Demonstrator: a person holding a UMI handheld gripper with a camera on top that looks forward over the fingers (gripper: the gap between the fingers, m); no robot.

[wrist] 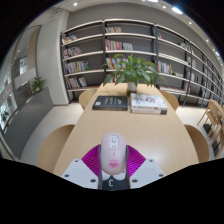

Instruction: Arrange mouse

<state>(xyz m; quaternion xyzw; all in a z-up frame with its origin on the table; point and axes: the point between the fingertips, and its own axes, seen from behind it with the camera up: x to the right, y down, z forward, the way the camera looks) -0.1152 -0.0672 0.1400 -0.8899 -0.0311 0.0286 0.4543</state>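
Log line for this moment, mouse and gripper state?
mouse: white, held between pink pads | gripper: shut on mouse | table: wooden, below | beyond: books, potted plant

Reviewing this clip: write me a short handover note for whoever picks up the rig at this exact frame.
Hand-held gripper: both fingers with pink pads appear to be pressed on the sides of the white mouse, so it looks held.
Mouse: between the fingers, over the near part of the wooden table; whether it is lifted or resting cannot be told.
Further along the table: a dark book, a stack of books and a potted plant, with bookshelves behind.
Done: mouse apparently grasped.
Left: set it in its final spot on the table and release.
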